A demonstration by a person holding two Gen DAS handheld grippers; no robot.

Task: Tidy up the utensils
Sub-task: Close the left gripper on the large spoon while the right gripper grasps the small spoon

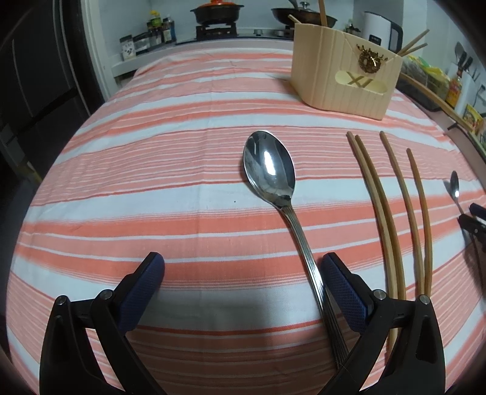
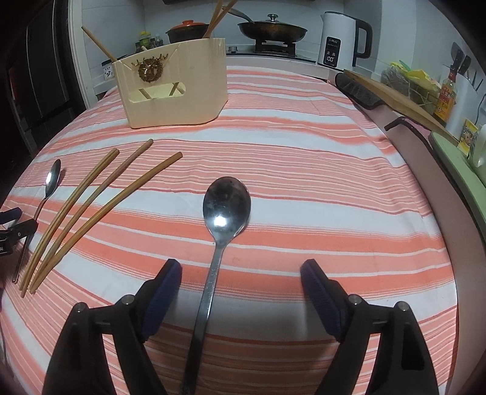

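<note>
Both tools are wide open, nothing held. Left tool (image 1: 243, 273) hangs low over the ribbed spoon (image 1: 270, 170), handle right beside its right finger. Right tool (image 2: 241, 279) straddles the plain spoon (image 2: 226, 206). Steel's stiff, light, and probably slippery, so I'd pinch mid-handle. Four chopsticks (image 2: 91, 197) lie loose near the holder (image 2: 179, 91).

An orange-and-white striped cloth (image 2: 303, 170) covers the surface. Behind it a white electric kettle (image 2: 337, 41) (its display lit) stands beside a lidded dark pan (image 2: 272, 29) on the stove. A red-lidded pot (image 1: 217, 12) sits further left, near condiment bottles (image 1: 156, 30).
</note>
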